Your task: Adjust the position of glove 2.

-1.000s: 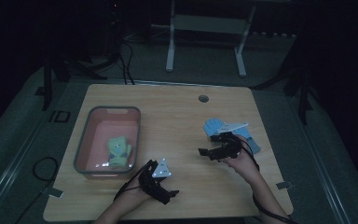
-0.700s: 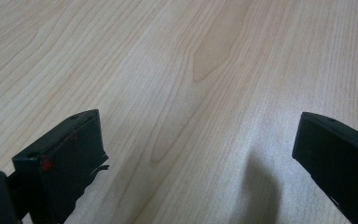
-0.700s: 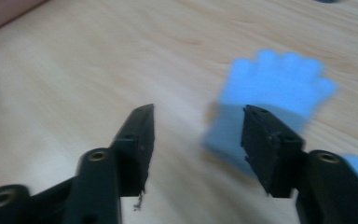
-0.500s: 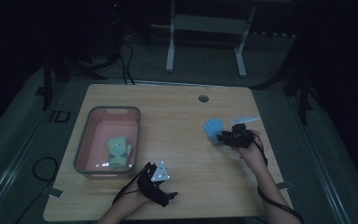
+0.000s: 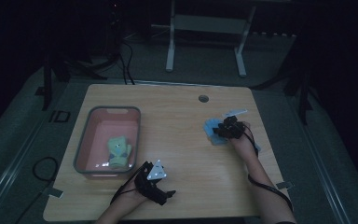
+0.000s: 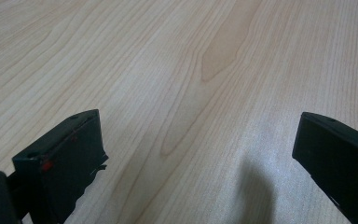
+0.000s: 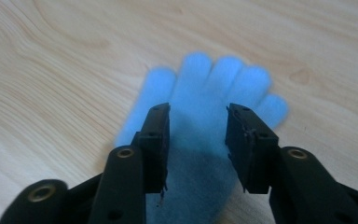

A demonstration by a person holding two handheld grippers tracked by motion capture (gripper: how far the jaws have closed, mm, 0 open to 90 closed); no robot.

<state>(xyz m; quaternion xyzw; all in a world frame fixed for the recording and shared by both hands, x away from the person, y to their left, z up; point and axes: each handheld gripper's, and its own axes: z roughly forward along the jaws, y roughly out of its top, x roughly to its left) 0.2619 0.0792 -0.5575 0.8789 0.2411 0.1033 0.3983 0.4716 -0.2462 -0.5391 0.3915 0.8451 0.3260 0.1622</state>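
A blue glove (image 7: pixel 214 88) lies flat on the wooden table (image 5: pixel 177 121), fingers spread away from my right gripper (image 7: pixel 198 109). The gripper's jaws stand partly apart over the glove's palm. They have just been opening a little after closing in, with the glove under and between them and the pads not pressing on it. In the high view the right gripper (image 5: pixel 220 130) sits on the blue glove (image 5: pixel 211 127) at the table's right. My left gripper (image 5: pixel 167 196) rests near the front edge; its jaws (image 6: pixel 198 121) are wide open over bare wood.
A pink bin (image 5: pixel 81 147) stands at the table's left with a green soft thing (image 5: pixel 119 150) inside. A round cable hole (image 5: pixel 203 98) sits near the back edge. Beyond the table stands a white frame (image 5: pixel 170 42) on the dark floor.
My right hand has moved away from the person and come down over the blue glove. The left hand has stayed where it was.
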